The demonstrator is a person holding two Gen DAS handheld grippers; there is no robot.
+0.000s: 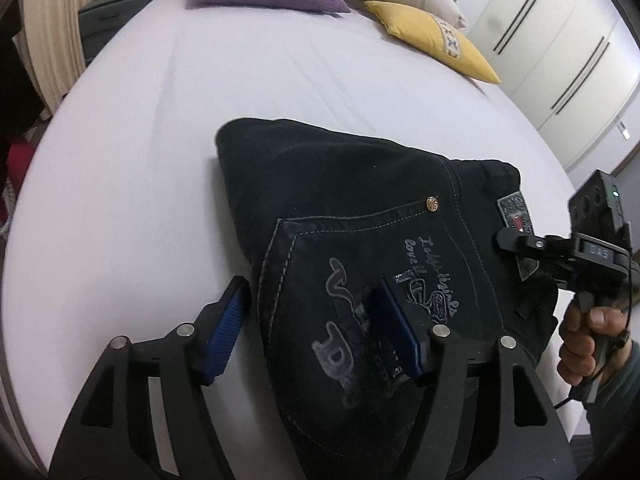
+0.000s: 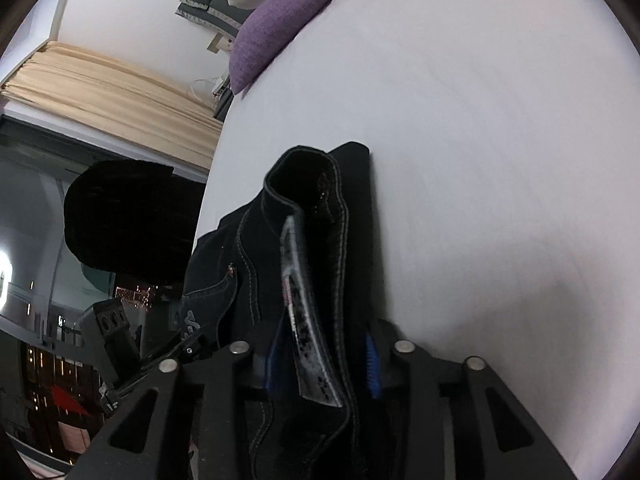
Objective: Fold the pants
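pants (image 1: 360,216): black jeans folded into a compact stack on the bed (image 1: 160,128)
left gripper (image 1: 316,332): fingers apart, straddling the near edge, pads off the cloth
right gripper (image 2: 322,364): fingers apart around the waistband, seemingly not pressing
step: final fold judged laid down, letting go
next: lift both clear without dragging the layers

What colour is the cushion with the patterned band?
Yellow, with a pale embroidered band across the cushion; the left wrist view shows it best.

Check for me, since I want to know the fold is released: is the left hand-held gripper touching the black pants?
Cannot tell. In the left wrist view the left hand-held gripper straddles the black pants edge, jaws spread, but no plain gap or contact shows.
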